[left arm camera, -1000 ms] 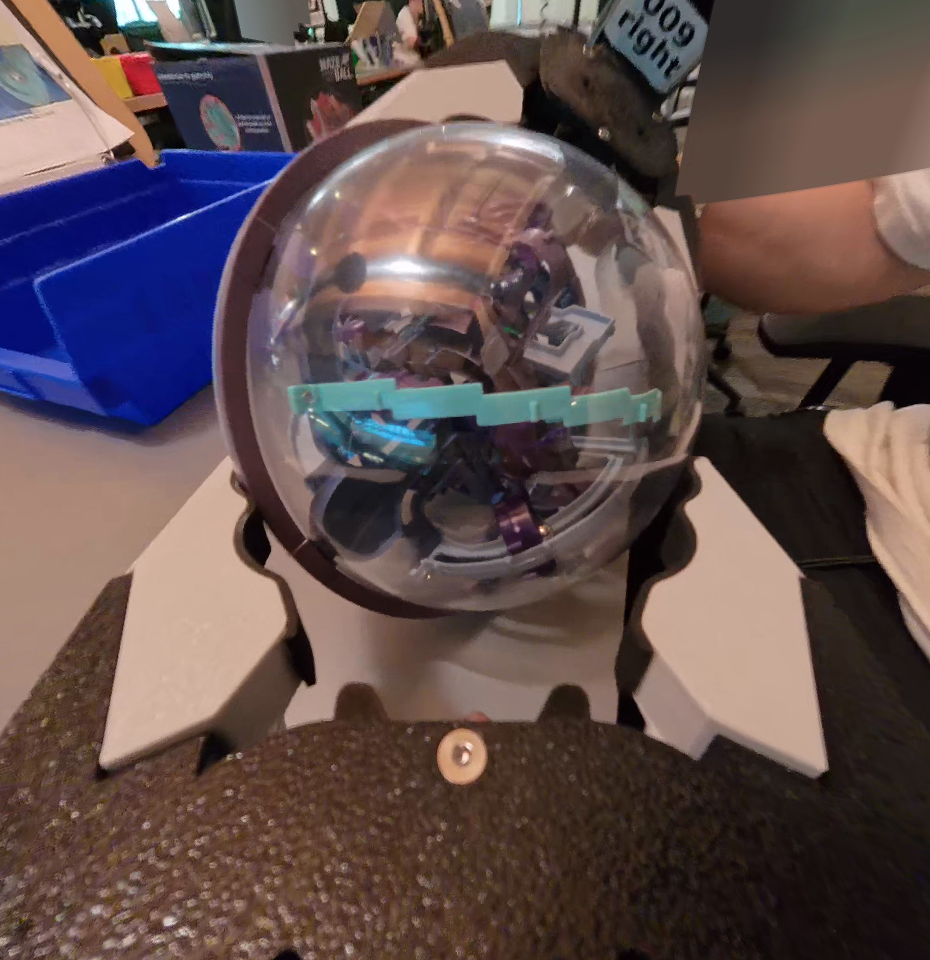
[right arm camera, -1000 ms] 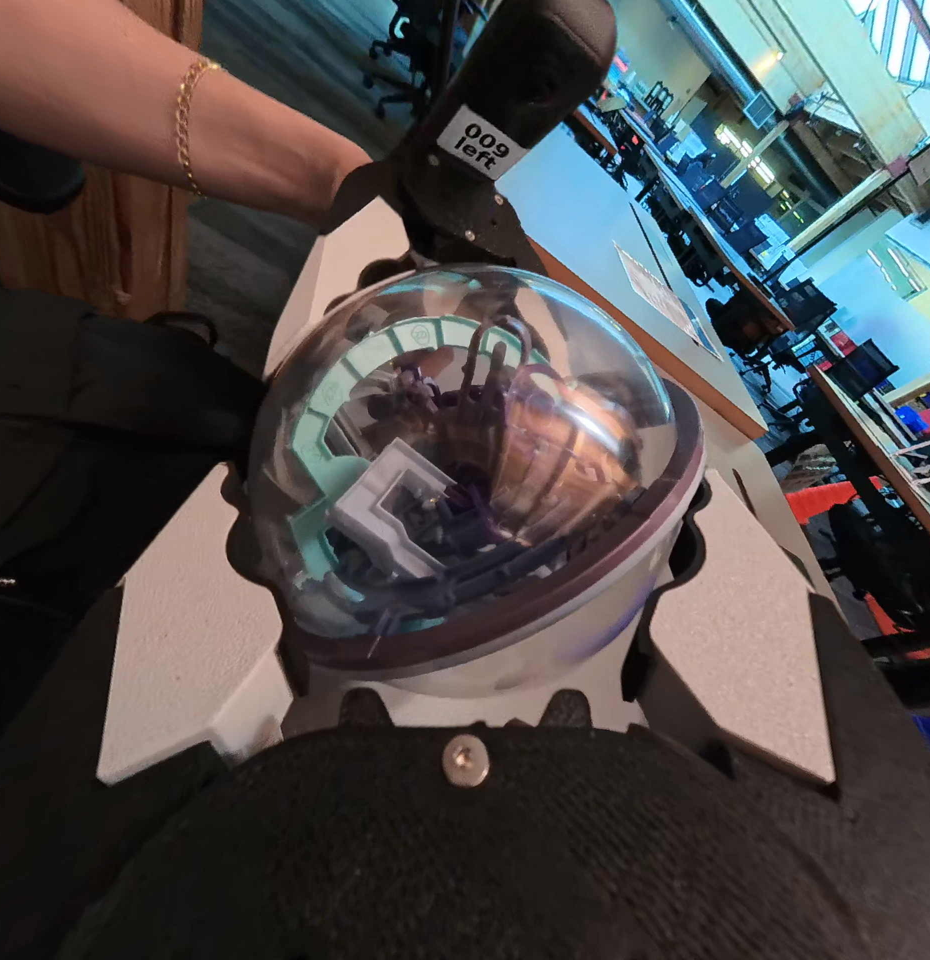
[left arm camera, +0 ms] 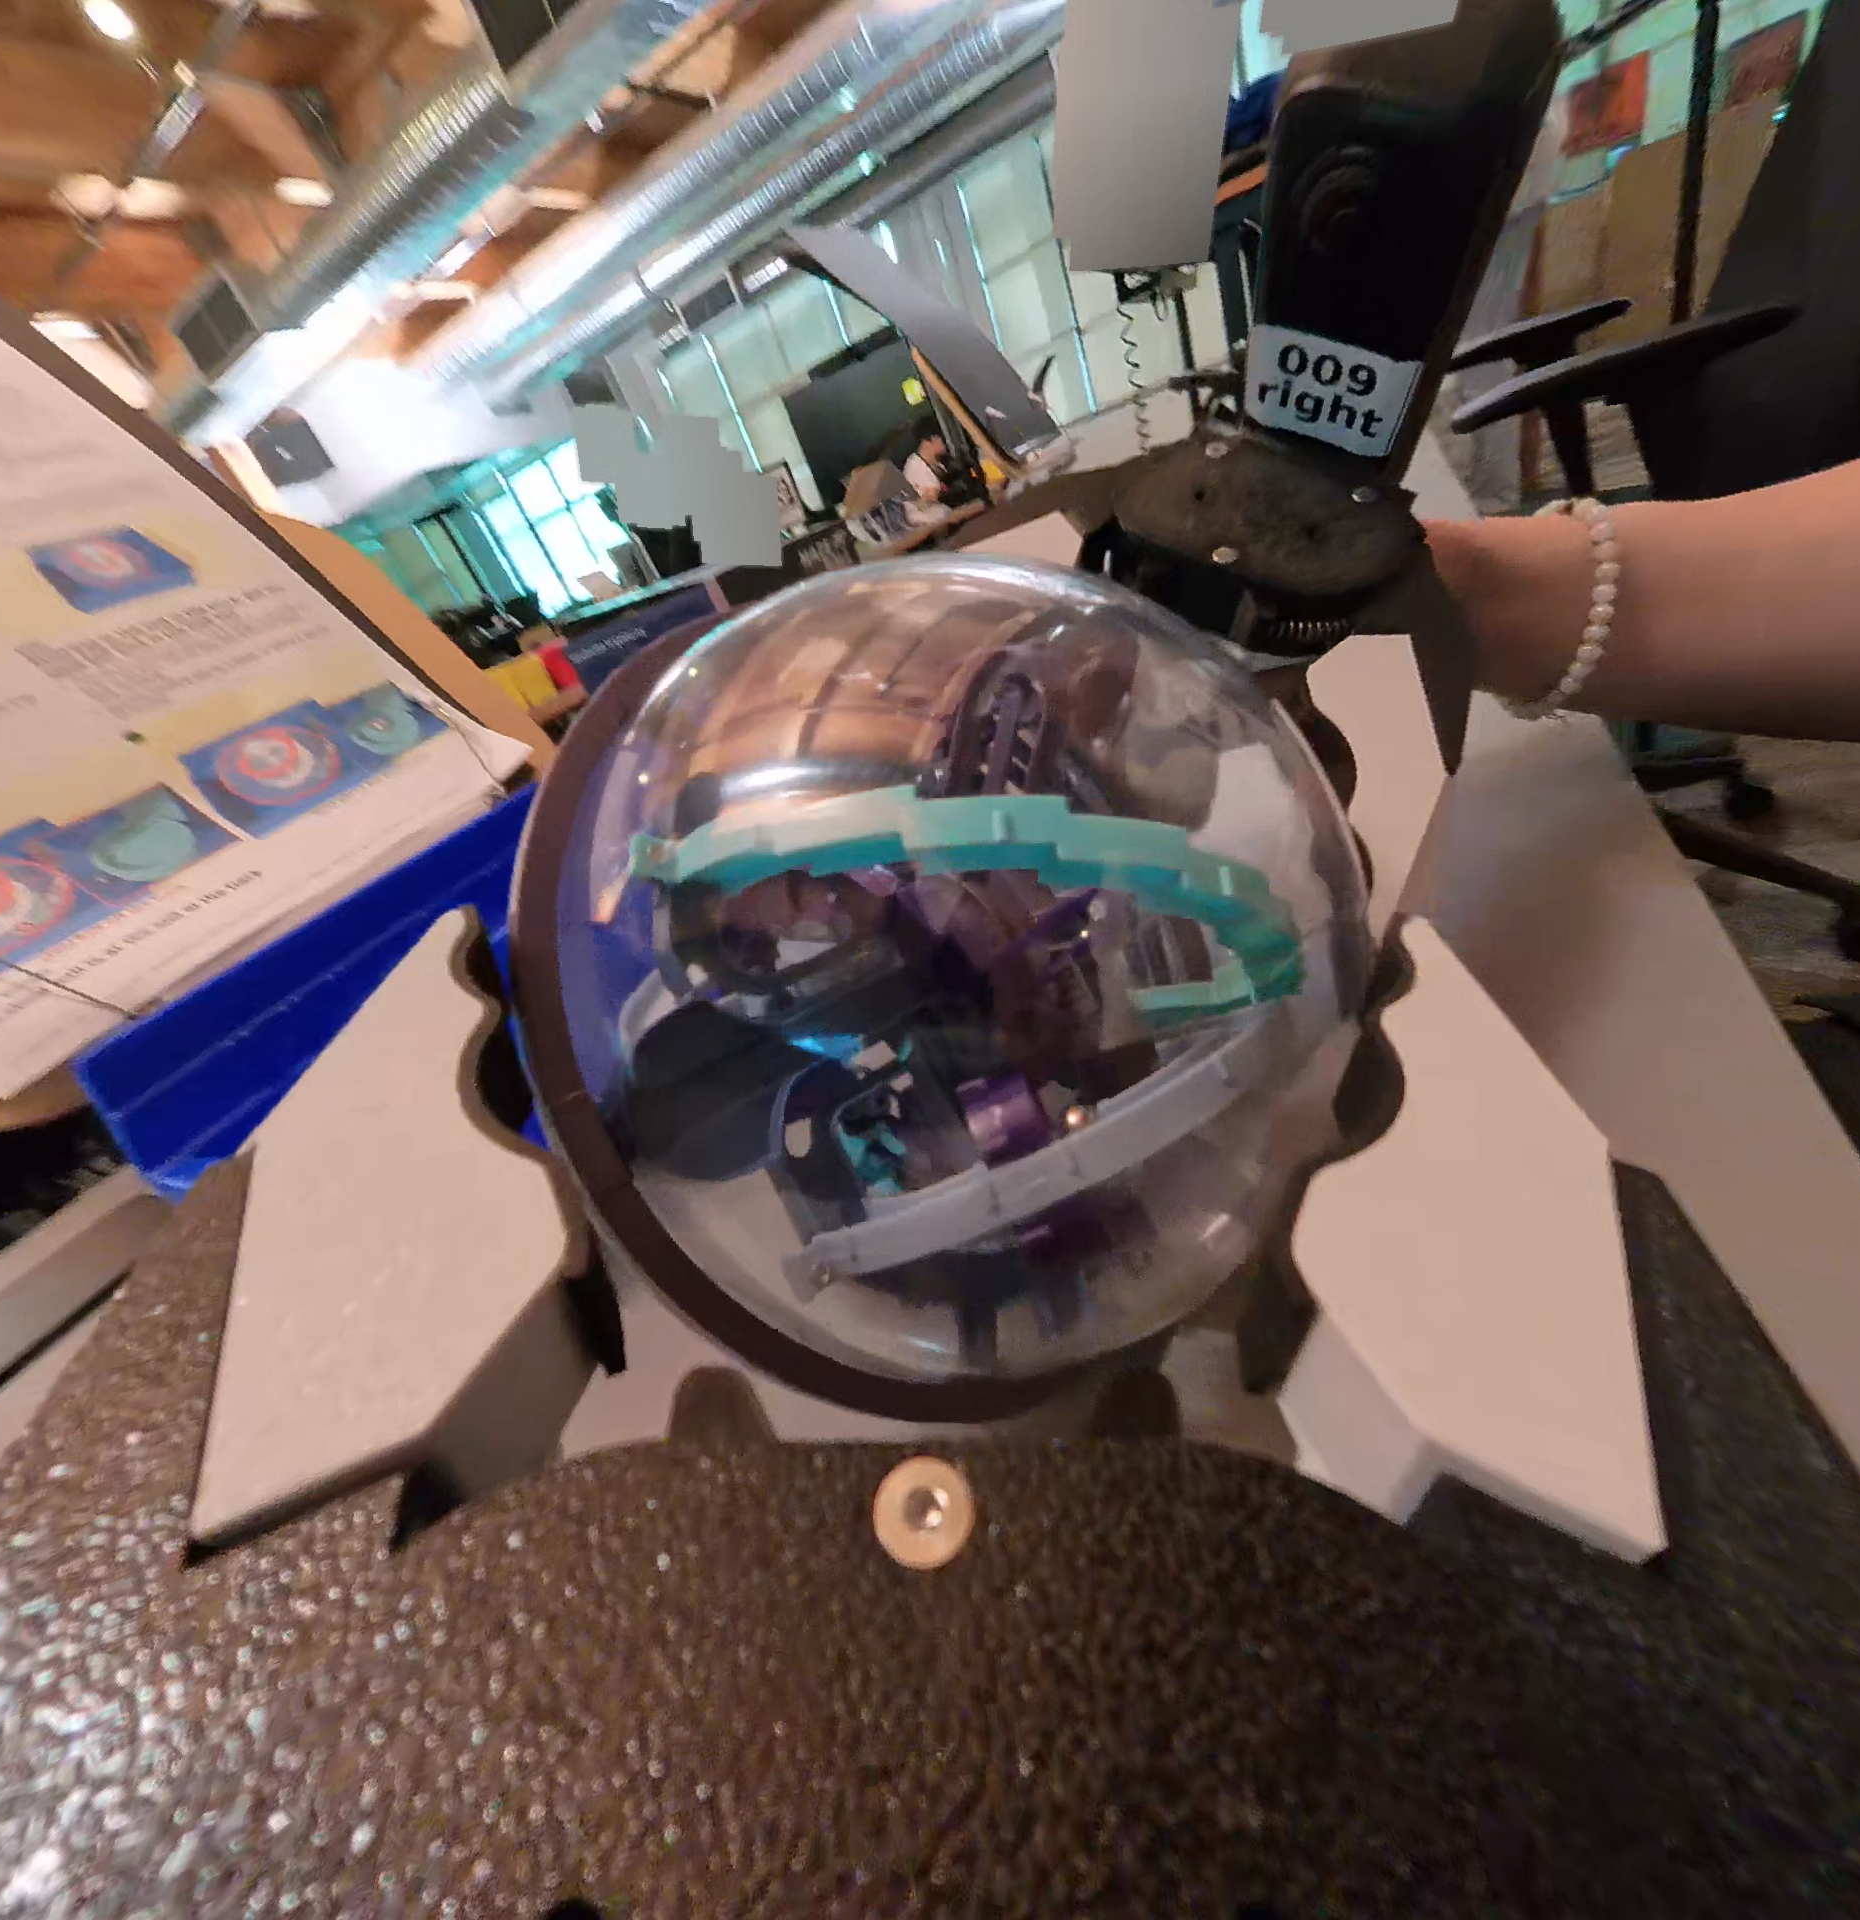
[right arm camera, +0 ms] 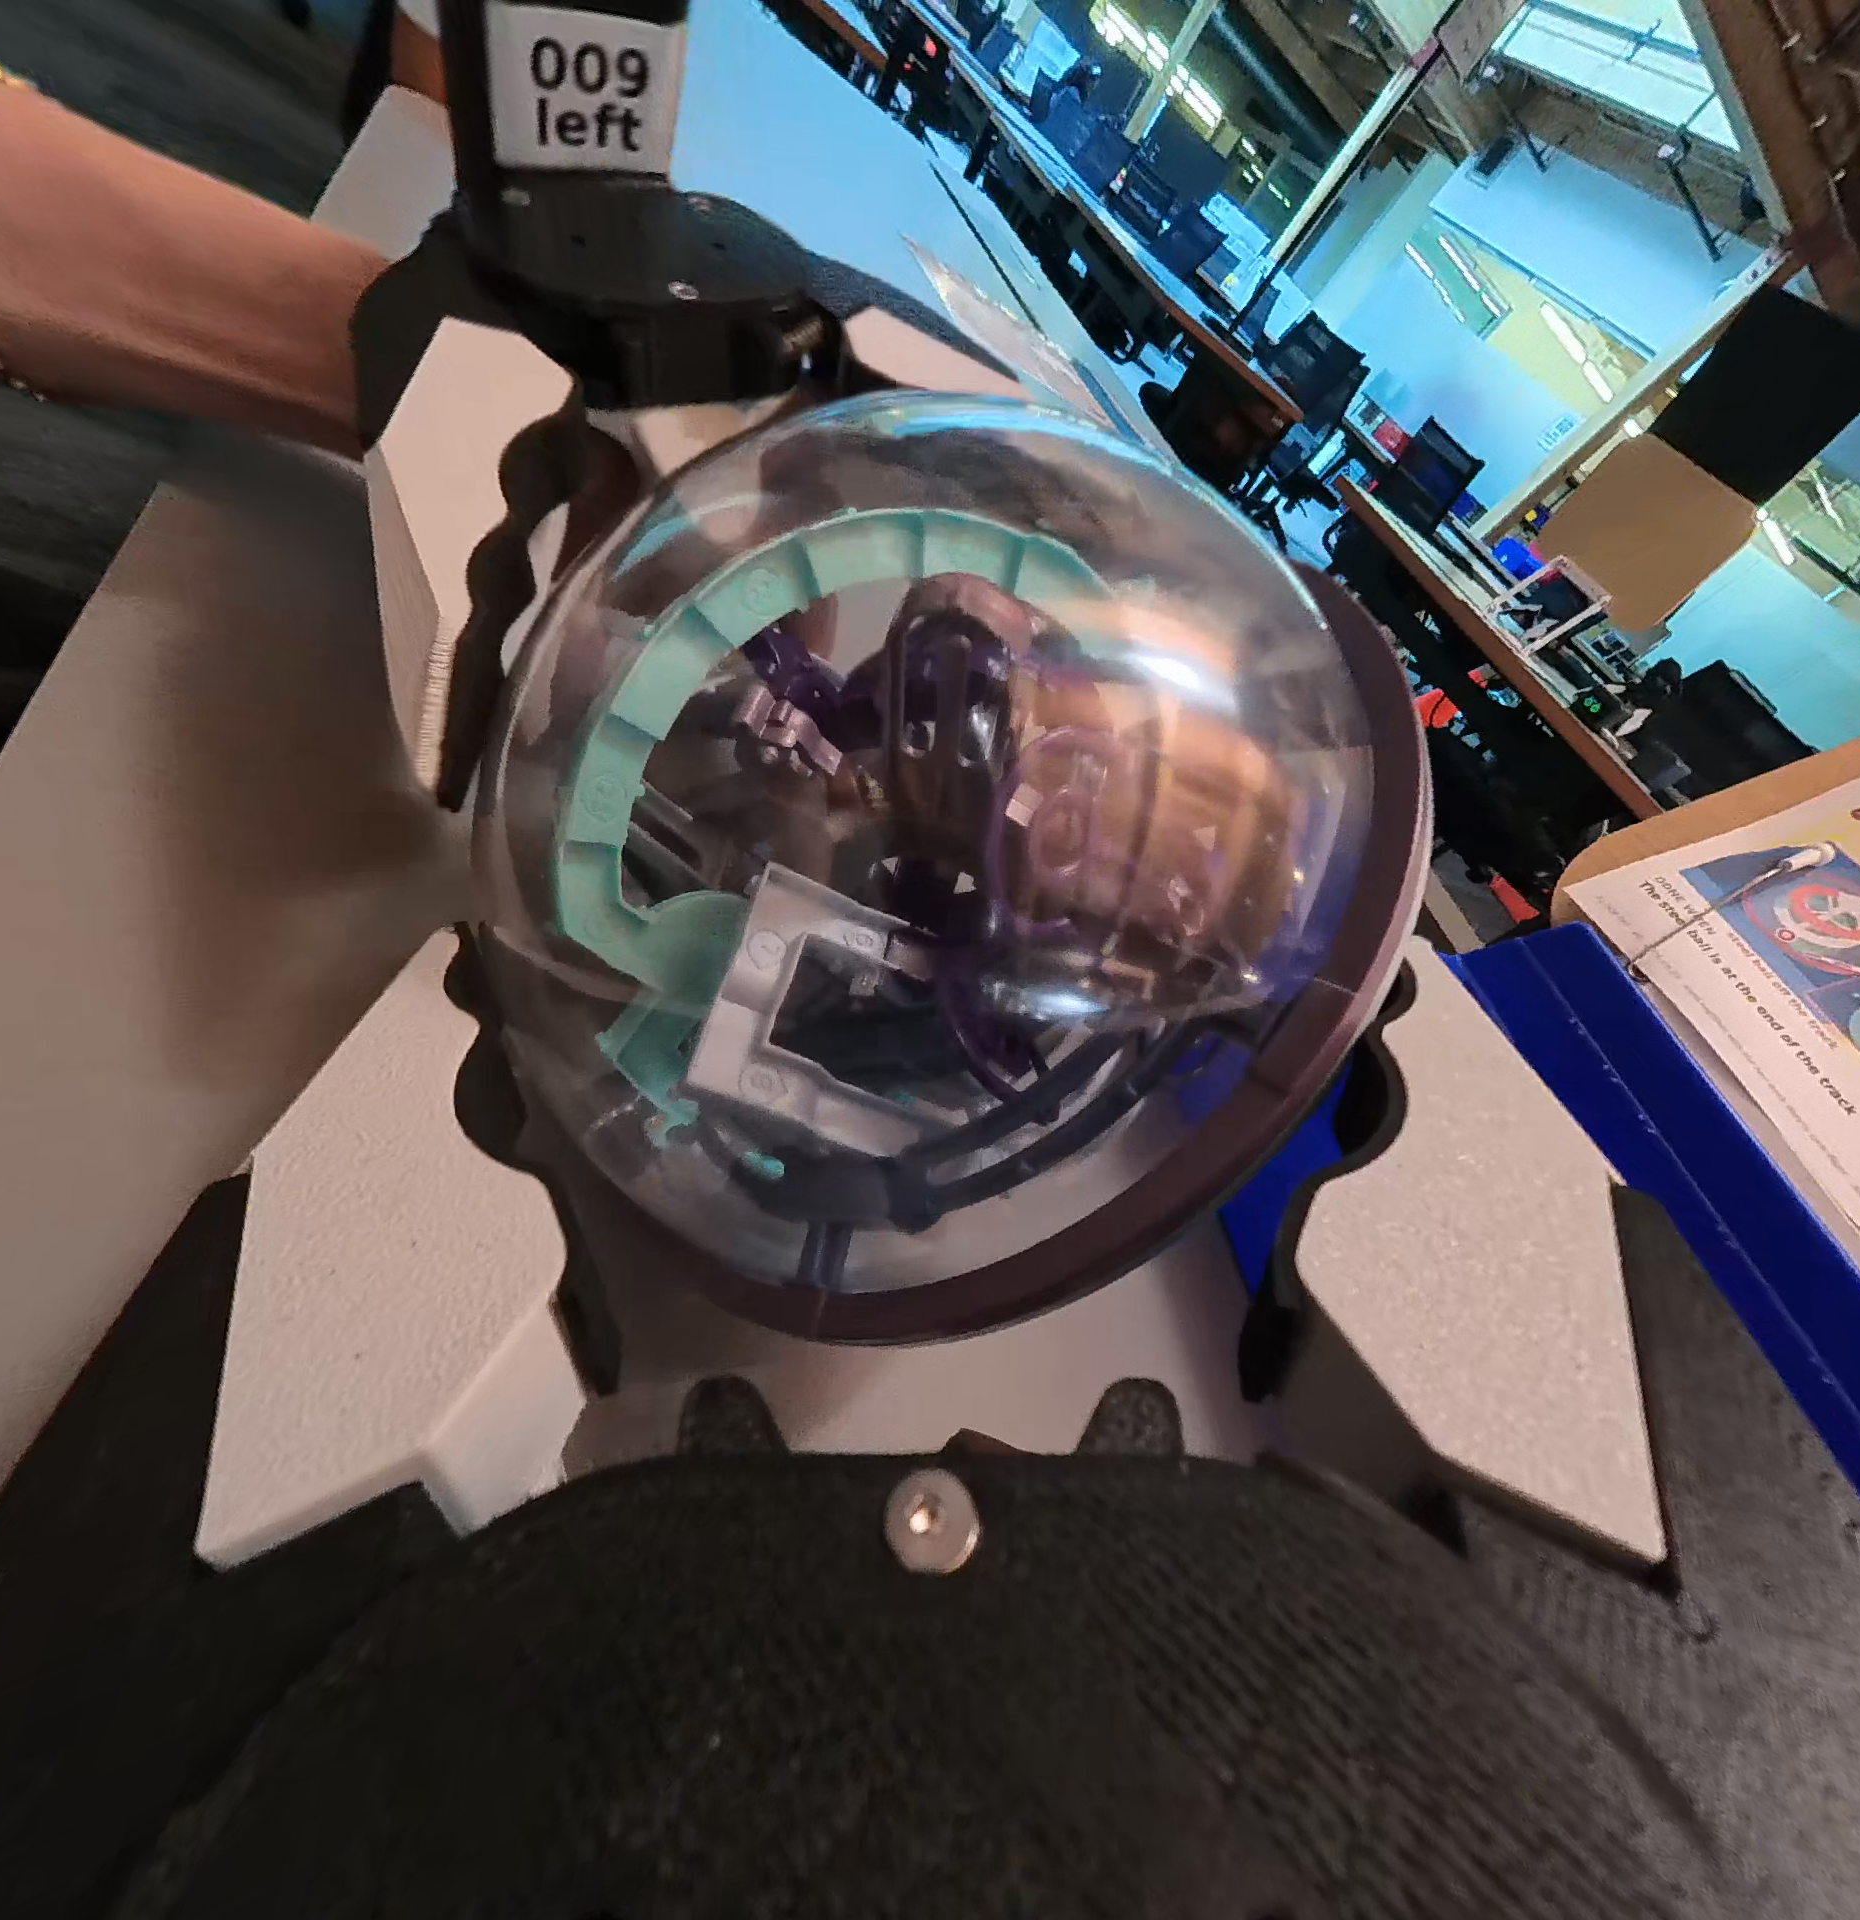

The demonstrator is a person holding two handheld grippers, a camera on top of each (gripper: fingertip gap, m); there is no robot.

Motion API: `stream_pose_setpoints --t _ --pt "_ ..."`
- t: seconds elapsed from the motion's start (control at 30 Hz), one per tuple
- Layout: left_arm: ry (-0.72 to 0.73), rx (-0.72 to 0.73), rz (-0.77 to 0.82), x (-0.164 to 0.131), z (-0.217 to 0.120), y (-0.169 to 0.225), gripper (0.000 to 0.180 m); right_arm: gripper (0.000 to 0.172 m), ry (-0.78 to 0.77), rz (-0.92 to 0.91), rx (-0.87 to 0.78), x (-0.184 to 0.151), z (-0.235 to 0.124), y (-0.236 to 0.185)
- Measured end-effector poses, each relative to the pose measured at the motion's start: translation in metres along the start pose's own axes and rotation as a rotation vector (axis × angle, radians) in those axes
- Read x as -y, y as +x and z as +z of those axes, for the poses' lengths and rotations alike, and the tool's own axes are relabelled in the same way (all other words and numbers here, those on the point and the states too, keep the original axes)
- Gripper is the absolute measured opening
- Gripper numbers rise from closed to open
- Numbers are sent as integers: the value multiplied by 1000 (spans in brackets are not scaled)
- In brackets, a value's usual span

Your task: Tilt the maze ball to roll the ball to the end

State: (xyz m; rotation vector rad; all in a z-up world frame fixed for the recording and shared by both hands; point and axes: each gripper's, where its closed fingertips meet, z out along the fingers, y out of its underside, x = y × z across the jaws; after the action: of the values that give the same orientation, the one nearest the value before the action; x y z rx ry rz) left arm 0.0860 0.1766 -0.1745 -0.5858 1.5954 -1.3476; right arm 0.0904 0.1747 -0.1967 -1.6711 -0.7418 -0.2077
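The maze ball [left arm camera: 936, 935] is a clear sphere with a dark rim, a teal stepped track [left arm camera: 1009, 842] and purple and grey tracks inside. A small steel ball [left arm camera: 1077, 1117] sits by a purple piece above the grey track, low in the sphere. My left gripper [left arm camera: 936, 956] grips the sphere, with its dark scalloped pads [left arm camera: 490, 1018] pressed on both sides. My right gripper [right arm camera: 936, 987] grips the same sphere [right arm camera: 957, 862] from the opposite side, pads [right arm camera: 490, 1049] against it. Each view shows the other gripper's body behind the sphere, the right one [left arm camera: 1310, 540] and the left one [right arm camera: 614, 281]. The sphere is held in the air, tilted.
A blue bin [left arm camera: 282, 987] lies to the left, also in the right wrist view [right arm camera: 1632, 1091]. A printed sheet on cardboard [left arm camera: 126, 727] leans over it. The person's arms [left arm camera: 1684, 603] hold the grippers. An office chair [left arm camera: 1632, 364] and long desks [right arm camera: 1425, 468] stand beyond.
Both grippers have swung with the maze ball held between them. It has tipped, so the teal track now slants and curves, and the left view points up toward the ceiling. Both grasps held.
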Motion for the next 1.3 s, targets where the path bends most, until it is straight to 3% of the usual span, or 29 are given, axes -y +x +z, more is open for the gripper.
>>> stream_pose_setpoints --t 0.07,0.27,0.67,1.3 --pt "24 20 37 3 -5 1 145 155 32 17 -1 4 0 0" --pt "-2 -9 0 0 -5 0 146 157 55 -43 -16 6 2 0" --pt "-123 -112 -186 -18 -11 -6 151 158 2 -134 47 22 13 -3" --pt "-119 -101 -104 -17 -12 0 153 158 39 -202 4 27 10 -8"
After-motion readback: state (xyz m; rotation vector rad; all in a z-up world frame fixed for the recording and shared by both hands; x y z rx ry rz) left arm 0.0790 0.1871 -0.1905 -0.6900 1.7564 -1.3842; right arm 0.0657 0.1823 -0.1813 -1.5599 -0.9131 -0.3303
